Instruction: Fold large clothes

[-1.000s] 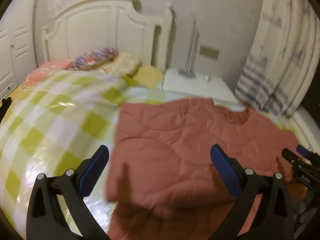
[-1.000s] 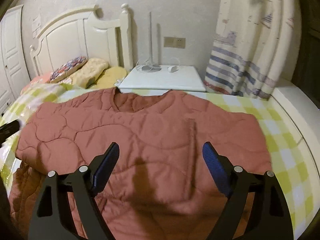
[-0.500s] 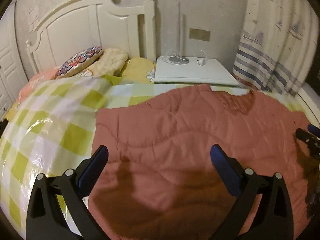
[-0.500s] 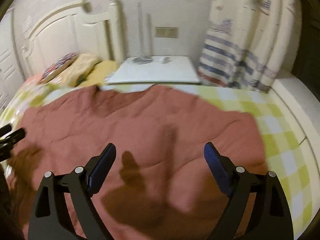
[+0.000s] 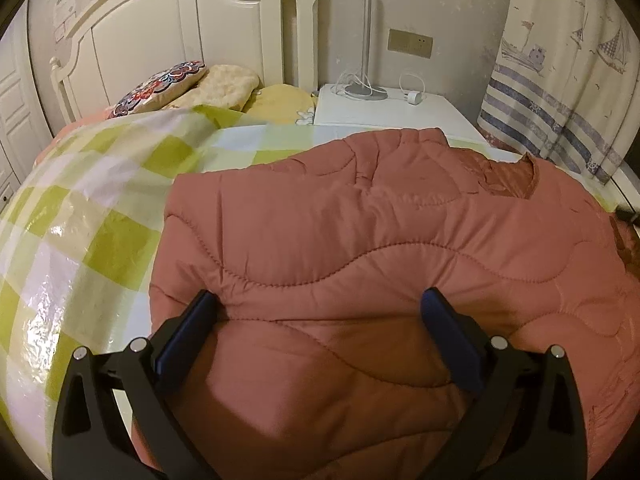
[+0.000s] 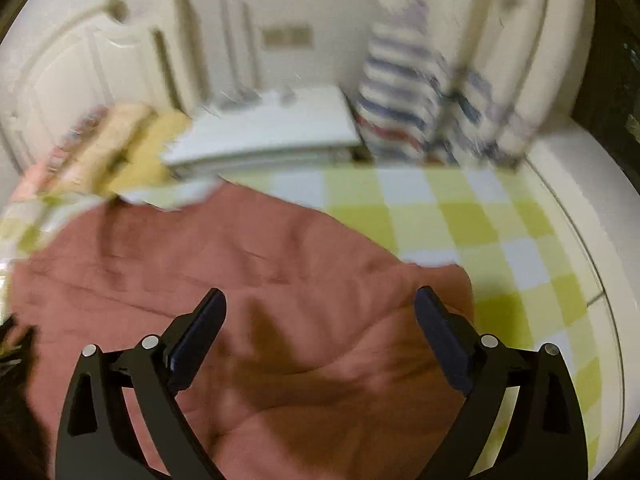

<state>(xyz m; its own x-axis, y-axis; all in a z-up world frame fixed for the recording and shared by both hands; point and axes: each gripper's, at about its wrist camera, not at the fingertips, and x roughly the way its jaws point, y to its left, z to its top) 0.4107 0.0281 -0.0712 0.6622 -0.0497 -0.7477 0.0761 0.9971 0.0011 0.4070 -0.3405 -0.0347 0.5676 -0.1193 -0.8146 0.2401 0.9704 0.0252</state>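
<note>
Jacket [image 5: 360,240] lies flat on bed [image 5: 80,220]; my left gripper [image 5: 320,304] and right gripper [image 6: 320,300] both spread wide, touching its quilted fabric.

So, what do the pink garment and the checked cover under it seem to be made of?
The pink garment looks like padded, quilted synthetic fabric with a matte finish: wavy stitch lines cross it and it puffs between them. The checked cover looks like a thin plastic or coated sheet rather than cloth: it shows bright, crinkled glare. Neither can be confirmed by sight alone.
</note>
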